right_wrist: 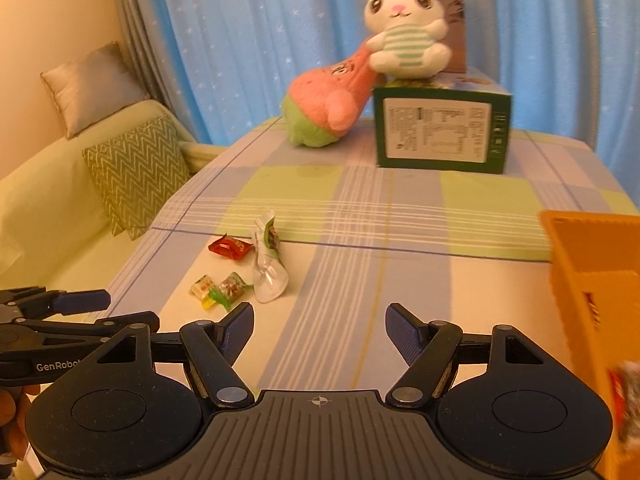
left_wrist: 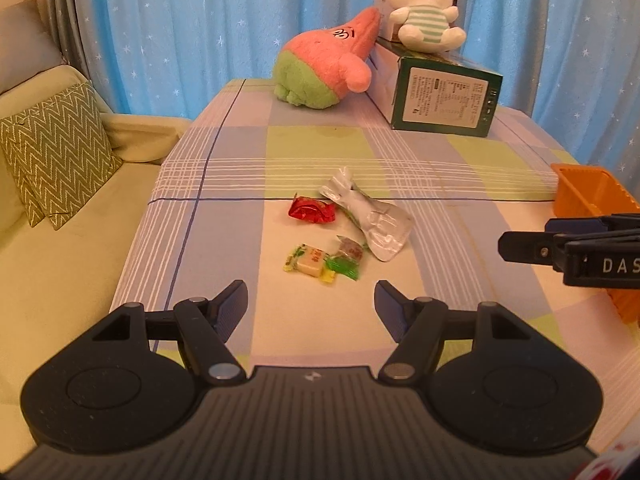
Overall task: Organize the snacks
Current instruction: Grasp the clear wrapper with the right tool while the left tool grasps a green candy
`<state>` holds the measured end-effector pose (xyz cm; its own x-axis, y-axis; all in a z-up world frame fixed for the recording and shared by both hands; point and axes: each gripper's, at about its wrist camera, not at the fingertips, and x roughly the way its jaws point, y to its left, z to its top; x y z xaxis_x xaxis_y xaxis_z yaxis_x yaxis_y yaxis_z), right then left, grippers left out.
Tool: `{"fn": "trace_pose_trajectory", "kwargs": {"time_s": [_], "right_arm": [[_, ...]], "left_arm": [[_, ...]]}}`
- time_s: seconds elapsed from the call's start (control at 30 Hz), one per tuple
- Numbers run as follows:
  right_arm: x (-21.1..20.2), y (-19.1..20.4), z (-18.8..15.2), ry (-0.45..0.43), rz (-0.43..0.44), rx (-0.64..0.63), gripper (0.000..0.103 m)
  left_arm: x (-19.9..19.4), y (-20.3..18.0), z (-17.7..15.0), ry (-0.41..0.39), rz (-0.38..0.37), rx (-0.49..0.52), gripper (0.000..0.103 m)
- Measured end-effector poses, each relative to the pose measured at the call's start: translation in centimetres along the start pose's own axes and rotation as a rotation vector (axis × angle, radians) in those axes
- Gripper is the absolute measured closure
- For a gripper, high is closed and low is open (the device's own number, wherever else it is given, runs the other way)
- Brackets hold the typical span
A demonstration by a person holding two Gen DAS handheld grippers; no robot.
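Plaid cloth in lilac, lime and cream squares covers the surface; four snacks lie loosely clustered near its middle, with nothing between them and either gripper: a crinkled silver foil pouch, long and flattened, with a red twist-wrapped candy just beside its upper end, and nearer the cameras a yellow-green wrapped candy touching a green-wrapped candy; left gripper hangs above the cloth short of the cluster, jaws spread and holding nothing; right gripper likewise has its jaws spread and empty, over bare cloth to the right of the snacks; an orange plastic basket, hard and straight-walled, stands at the right edge; at the far end a soft pink-and-green plush star leans on a green cardboard box, on which sits a white plush rabbit in a striped shirt; blue star-printed curtains hang behind; a pale green sofa with a zigzag cushion stands to the left.
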<state>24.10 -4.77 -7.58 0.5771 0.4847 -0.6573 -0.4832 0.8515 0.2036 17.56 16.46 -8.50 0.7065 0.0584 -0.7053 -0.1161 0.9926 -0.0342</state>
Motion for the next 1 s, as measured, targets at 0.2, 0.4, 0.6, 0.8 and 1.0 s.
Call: {"fn": "trace_pose_trajectory", "kwargs": {"time_s": [0.2, 0.4, 0.6, 0.8, 1.0], "right_arm": [[4.8, 0.5, 1.2, 0.018, 0.044, -0.047, 0.039], [9.0, 1.3, 2.2, 0.032, 0.085, -0.09, 0.046], [12.2, 2.1, 3.3, 0.038, 0.109, -0.099, 0.057], [14.6, 2.7, 3.3, 0.063, 0.095, -0.147, 0.064], [15.2, 2.0, 3.2, 0.065, 0.114, -0.12, 0.078]], "left_arm": [[3.0, 1.7, 1.3, 0.002, 0.016, -0.026, 0.037], [5.1, 3.3, 2.1, -0.005, 0.033, -0.077, 0.037], [5.9, 4.0, 1.9, 0.013, 0.035, -0.107, 0.037], [6.0, 3.8, 1.8, 0.016, 0.04, -0.1, 0.037], [6.3, 3.2, 1.7, 0.023, 0.022, -0.079, 0.037]]}}
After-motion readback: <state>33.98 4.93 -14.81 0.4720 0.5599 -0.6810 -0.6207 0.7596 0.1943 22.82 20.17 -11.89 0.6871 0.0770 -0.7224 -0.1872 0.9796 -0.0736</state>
